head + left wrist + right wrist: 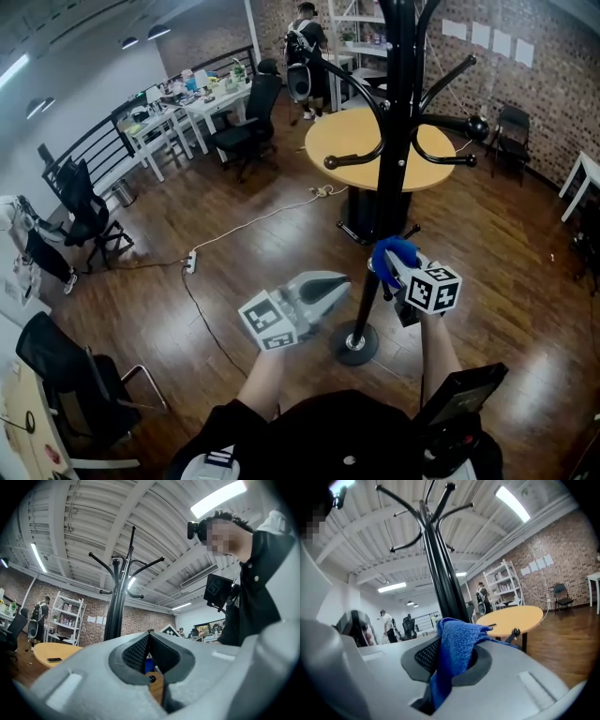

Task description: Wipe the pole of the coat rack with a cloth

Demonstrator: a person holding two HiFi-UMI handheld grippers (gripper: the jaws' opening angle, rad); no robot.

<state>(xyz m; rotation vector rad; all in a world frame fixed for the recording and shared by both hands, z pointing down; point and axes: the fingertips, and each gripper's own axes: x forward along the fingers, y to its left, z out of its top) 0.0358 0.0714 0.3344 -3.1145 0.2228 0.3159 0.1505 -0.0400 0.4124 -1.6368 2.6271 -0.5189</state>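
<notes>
The black coat rack pole (389, 159) rises from a round base (355, 343) on the wood floor, with curved hooks high up. My right gripper (386, 266) is shut on a blue cloth (393, 250), which is pressed against the lower pole. In the right gripper view the blue cloth (454, 653) bunches out of the jaws, with the pole (440, 573) just beyond. My left gripper (339, 292) hangs left of the pole, apart from it, jaws shut and empty. The left gripper view shows the pole (117, 606) ahead at left.
A round yellow table (380, 145) stands right behind the rack. A white power strip (190, 262) with cables lies on the floor at left. Black office chairs (246, 122) and white desks (178, 112) stand at the back left. A person (305, 56) stands far back.
</notes>
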